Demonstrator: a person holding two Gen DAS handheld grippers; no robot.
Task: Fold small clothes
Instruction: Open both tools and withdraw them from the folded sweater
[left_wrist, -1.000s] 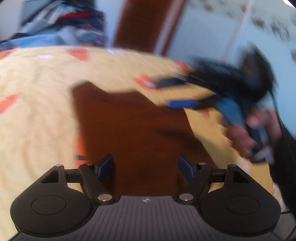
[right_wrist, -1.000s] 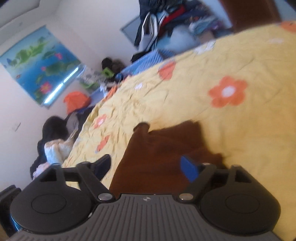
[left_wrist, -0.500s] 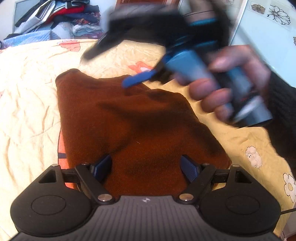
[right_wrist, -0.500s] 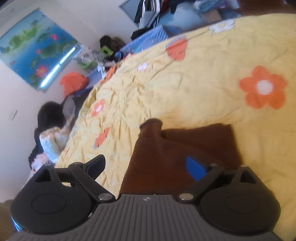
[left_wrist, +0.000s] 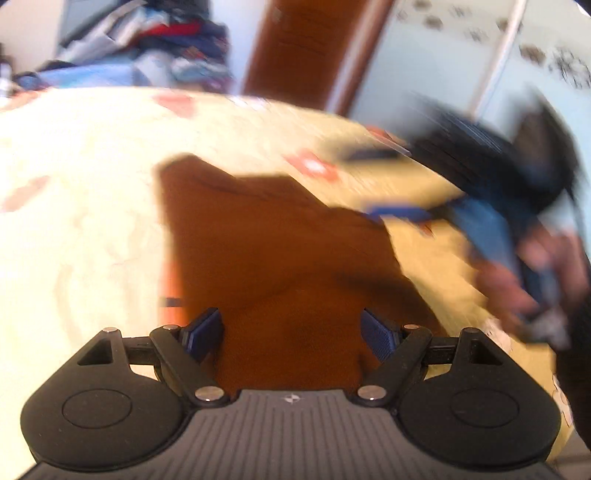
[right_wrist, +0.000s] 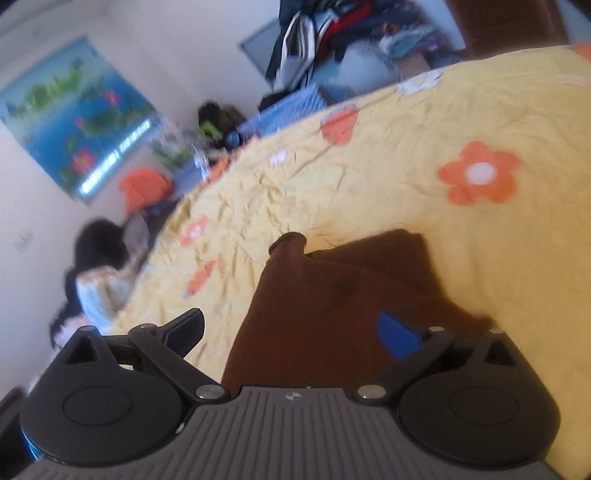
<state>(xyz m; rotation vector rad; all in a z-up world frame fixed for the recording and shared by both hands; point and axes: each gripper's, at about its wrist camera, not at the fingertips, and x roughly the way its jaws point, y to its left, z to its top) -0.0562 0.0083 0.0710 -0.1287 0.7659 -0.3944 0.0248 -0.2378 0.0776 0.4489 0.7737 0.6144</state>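
Right claw (right_wrist: 291, 332) jaws opening over soft, rumpled brown knit garment (right_wrist: 332, 295)

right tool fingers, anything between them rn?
Only the brown knit garment lying flat on the yellow flowered bedsheet, seen in the right wrist view. The right tool is opening; its fingers pinch nothing.

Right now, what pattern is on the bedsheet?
Bedsheet: yellow with orange and white flowers, clearest in the right wrist view.
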